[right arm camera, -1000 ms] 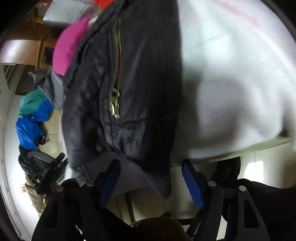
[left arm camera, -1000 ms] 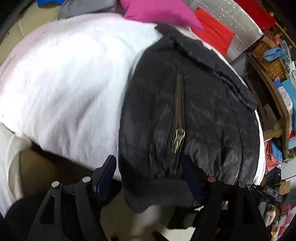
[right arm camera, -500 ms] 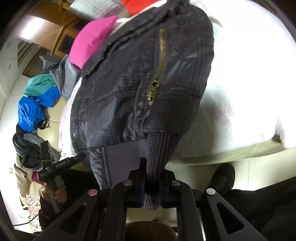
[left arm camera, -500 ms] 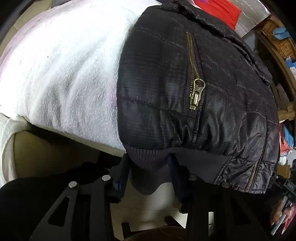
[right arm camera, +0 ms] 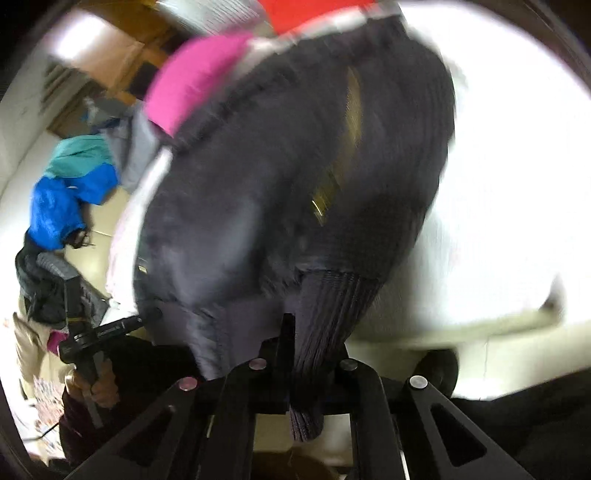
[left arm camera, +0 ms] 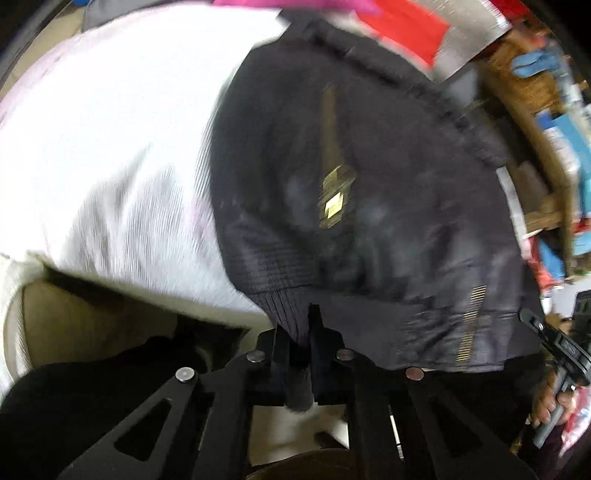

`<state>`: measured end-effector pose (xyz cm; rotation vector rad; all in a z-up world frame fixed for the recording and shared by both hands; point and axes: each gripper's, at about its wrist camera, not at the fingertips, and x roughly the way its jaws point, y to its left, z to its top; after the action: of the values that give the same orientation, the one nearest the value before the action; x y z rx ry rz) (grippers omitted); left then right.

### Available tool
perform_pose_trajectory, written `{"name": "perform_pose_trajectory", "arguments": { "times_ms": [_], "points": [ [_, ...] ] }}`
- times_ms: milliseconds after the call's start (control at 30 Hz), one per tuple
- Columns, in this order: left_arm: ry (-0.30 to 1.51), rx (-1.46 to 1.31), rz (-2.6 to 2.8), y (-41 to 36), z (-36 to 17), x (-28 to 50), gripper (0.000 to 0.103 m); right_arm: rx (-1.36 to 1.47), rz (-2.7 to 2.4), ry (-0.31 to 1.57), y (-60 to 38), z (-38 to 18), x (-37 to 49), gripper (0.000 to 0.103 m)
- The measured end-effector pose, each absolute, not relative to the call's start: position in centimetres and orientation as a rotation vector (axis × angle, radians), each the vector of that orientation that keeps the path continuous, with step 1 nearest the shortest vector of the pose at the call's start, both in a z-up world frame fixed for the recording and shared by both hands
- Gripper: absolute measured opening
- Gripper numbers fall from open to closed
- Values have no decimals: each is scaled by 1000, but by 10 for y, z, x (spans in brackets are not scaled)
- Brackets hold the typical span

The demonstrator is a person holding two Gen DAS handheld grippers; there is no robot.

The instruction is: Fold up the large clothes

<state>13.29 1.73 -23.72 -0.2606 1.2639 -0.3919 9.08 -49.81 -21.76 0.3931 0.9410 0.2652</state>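
With both my left gripper (left arm camera: 300, 352) and right gripper (right arm camera: 310, 360) clamped narrowly on the black jacket's (left arm camera: 369, 177) ribbed hem (right arm camera: 332, 310) at the edge of the white bed cover (left arm camera: 110, 147), I judge the stretchy knit may slip free if I pull unevenly.

Black jacket (left arm camera: 388, 192), brass zipper (left arm camera: 334, 192); white cover (left arm camera: 110, 147); pink cloth (right arm camera: 195, 85).

motion blur softens both views. on the black jacket (left arm camera: 388, 177) the brass zipper (left arm camera: 334, 188) is a smear; its teeth and pull cannot be made out. the ribbed hem (right arm camera: 325, 325) is partly hidden between the fingers of the right gripper (right arm camera: 306, 373), and likewise in the left gripper (left arm camera: 299, 354). the pink garment (right arm camera: 195, 85) and red garment (left arm camera: 402, 26) are cut off at the top edge of the frame. shelf contents (left arm camera: 557, 122) at the right edge are unreadable. the white cover (right arm camera: 509, 192) is overexposed, texture lost.
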Motion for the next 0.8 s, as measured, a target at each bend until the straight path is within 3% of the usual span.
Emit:
{"name": "perform_pose_trajectory", "arguments": {
  "times_ms": [167, 400, 533, 800],
  "points": [
    [1093, -349, -502, 25, -165, 147, 8, 420, 274, 724, -514, -159, 97, 9],
    [910, -410, -545, 23, -92, 243, 9, 522, 204, 494, -529, -105, 171, 9],
    [841, -484, -528, 22, -80, 306, 9, 591, 160, 419, -552, -86, 231, 9],
    [825, -536, -428, -17, -113, 439, 9, 593, 56, 396, -555, -85, 379, 9]
  ]
}}
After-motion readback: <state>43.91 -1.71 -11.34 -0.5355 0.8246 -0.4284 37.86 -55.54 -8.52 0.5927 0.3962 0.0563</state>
